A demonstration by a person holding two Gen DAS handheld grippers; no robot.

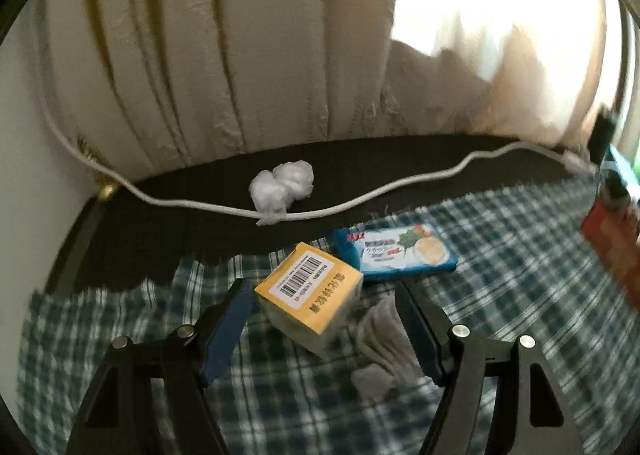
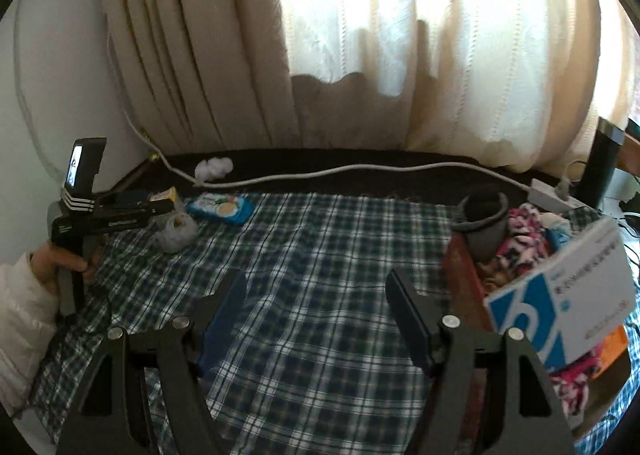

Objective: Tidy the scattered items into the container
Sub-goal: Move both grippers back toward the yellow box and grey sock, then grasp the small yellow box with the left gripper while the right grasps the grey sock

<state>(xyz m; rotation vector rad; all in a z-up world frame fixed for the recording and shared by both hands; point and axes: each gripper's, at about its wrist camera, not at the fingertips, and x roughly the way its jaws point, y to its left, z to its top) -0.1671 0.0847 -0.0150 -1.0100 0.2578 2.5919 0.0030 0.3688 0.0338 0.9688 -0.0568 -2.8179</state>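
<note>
A yellow cardboard box with a barcode label (image 1: 310,297) lies on the green plaid cloth (image 1: 500,255), between the spread fingers of the left tongs (image 1: 326,307), beside a grey sock (image 1: 380,339). The right tongs (image 2: 316,295) gape empty near the reddish-brown container (image 2: 464,275).

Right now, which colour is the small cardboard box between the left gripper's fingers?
Yellow, with a white barcode label; the small cardboard box shows best in the left wrist view.

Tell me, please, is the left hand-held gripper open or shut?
Open. The left hand-held gripper has its jaws spread either side of the yellow box, not visibly squeezing it.
</note>
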